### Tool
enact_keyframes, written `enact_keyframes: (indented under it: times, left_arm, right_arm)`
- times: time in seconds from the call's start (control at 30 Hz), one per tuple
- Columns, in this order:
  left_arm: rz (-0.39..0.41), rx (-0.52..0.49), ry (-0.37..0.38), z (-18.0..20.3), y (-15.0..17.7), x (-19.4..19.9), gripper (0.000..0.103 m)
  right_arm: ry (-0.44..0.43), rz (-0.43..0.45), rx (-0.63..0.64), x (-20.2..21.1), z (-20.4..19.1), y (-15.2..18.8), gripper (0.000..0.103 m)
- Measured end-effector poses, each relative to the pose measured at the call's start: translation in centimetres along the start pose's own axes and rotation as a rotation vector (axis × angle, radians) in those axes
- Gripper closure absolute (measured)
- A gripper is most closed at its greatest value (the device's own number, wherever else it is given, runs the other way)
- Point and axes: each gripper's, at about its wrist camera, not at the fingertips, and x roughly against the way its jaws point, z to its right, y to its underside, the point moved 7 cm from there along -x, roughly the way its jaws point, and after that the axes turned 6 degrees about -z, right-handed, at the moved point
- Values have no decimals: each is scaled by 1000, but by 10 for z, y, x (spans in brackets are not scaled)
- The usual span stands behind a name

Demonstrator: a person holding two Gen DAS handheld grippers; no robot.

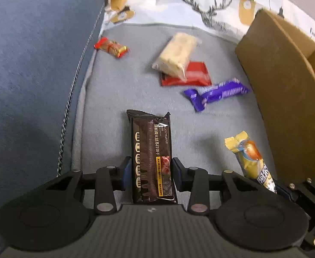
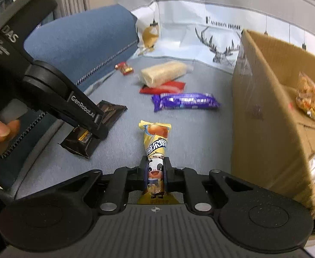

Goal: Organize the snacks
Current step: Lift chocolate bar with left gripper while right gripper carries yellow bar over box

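Clamping a dark brown cracker pack (image 1: 151, 161), the left tongs (image 1: 151, 169) are near the sofa cushion edge (image 1: 75, 81); the right tongs (image 2: 155, 172) grip a yellow snack stick (image 2: 156, 148). The cardboard box (image 2: 262, 99) beside them holds an orange snack bag (image 2: 309, 95).

A grey-blue cushion (image 1: 118, 90) serves as the support. Lying on it are a small red-and-gold candy (image 1: 111, 47) at 11 o'clock, a red packet (image 1: 197, 75) under a pale wafer pack (image 1: 176, 56) at 12, a purple bar (image 1: 216, 92) at 1, and a cardboard box (image 1: 286, 90) at 2.
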Motion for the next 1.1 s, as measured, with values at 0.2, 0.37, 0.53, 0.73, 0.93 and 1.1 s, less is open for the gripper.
enact_keyframes:
  times: [0.2,0.37,0.53,0.73,0.93,1.1]
  left_arm:
    - [160,37,1,0,-10,31,60]
    - [287,56,15,4,-12,60,60]
    - [380,43,42,13,-14,82,60]
    - [420,37,61,24,-20,90,60]
    - [410,34,84,33,-24,86,60]
    - [388,30,77,37,-26,79,60]
  right_arm:
    - [1,87,-12,19,2,-8,90]
    - [6,173,-36,42,7,-17,90]
    - [11,250,-30,69,15,-32,90]
    - [12,334,-85,106,44,-53,90]
    - [33,381,-152,138,84,-75,90]
    - [71,404,-114,153,123,-95,90]
